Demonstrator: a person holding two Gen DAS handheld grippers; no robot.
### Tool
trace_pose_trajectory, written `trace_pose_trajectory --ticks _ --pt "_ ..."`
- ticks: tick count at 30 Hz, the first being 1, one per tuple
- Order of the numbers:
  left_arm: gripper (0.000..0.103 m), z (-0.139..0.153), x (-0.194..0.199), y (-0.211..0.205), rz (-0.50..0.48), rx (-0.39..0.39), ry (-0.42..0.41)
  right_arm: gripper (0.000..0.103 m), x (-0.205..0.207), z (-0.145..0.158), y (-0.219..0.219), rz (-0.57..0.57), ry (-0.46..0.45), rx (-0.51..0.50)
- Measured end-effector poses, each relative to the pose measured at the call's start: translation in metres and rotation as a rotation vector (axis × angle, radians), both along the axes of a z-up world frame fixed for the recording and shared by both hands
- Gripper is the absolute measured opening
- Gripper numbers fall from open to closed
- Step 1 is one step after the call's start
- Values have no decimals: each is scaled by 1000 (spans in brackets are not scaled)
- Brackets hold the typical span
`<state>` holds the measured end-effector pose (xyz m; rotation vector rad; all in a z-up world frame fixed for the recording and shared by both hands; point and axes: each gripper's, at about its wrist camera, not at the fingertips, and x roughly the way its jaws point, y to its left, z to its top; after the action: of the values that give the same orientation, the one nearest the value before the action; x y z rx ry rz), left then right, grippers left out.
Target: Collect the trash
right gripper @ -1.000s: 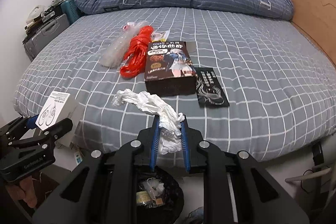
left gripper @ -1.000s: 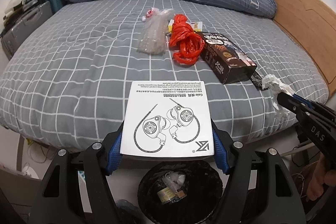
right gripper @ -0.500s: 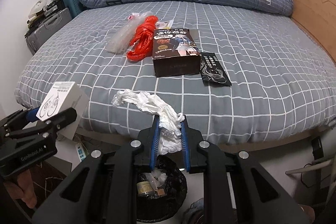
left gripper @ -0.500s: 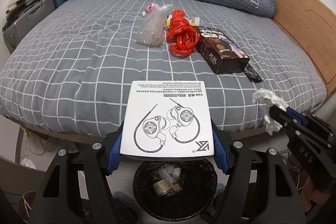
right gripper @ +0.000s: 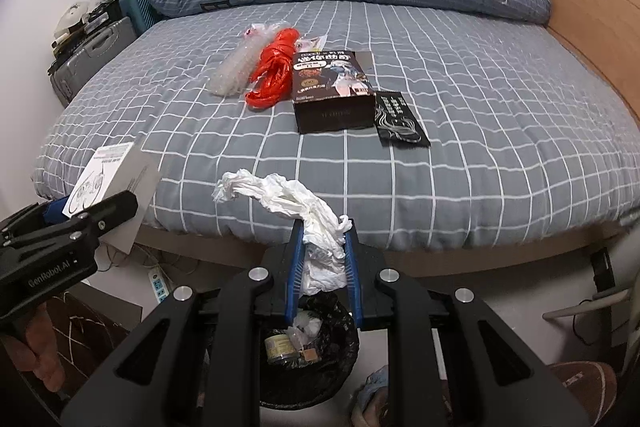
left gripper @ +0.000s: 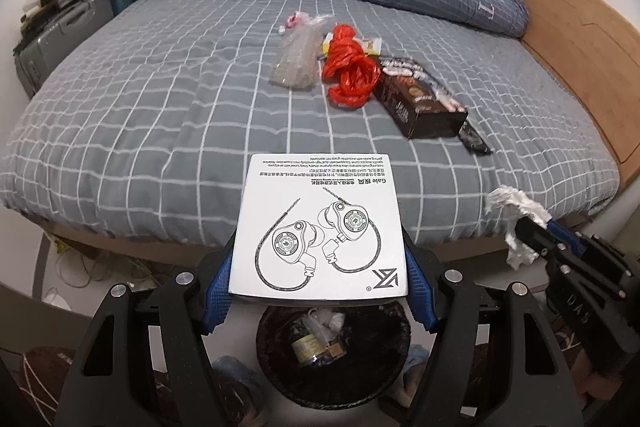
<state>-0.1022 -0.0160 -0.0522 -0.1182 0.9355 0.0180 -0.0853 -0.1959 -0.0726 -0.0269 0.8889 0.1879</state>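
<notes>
Both loads hang right above the bin [left gripper: 334,351]: the left gripper [left gripper: 318,277] pinching the white earphone box [left gripper: 320,227], the right gripper [right gripper: 322,267] pinching crumpled tissue [right gripper: 316,223].

1. The left gripper [left gripper: 319,281], clamped on the white earphone box [left gripper: 320,227], has drawn back from the bed [left gripper: 160,131], past its near edge.
2. The right gripper [right gripper: 322,259], pinching the crumpled tissue [right gripper: 316,223], has likewise backed off that edge.
3. The black trash bin [left gripper: 334,355] now shows more fully beneath both grippers.
</notes>
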Motion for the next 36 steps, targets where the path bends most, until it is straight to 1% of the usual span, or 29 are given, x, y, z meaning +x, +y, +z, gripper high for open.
trace_pose_trajectory --ticks 4,8,15,22,28,36 --pt "69 -12 -11 8 13 -5 27 19 -10 -8 -1 -3 16 2" --pt "69 -22 -23 7 6 0 49 19 -19 -16 2 1 35 -4" --pt "69 -28 -35 1 -11 7 65 19 -30 -26 -1 -11 55 -17" --pt "69 -40 -38 3 -4 -1 87 19 -37 -38 -1 -9 83 -22" --pt "69 -59 -33 4 -5 0 105 19 -35 -60 1 -2 120 -29" --pt "69 -97 -17 9 6 -7 163 19 -22 -101 -1 -1 211 -12"
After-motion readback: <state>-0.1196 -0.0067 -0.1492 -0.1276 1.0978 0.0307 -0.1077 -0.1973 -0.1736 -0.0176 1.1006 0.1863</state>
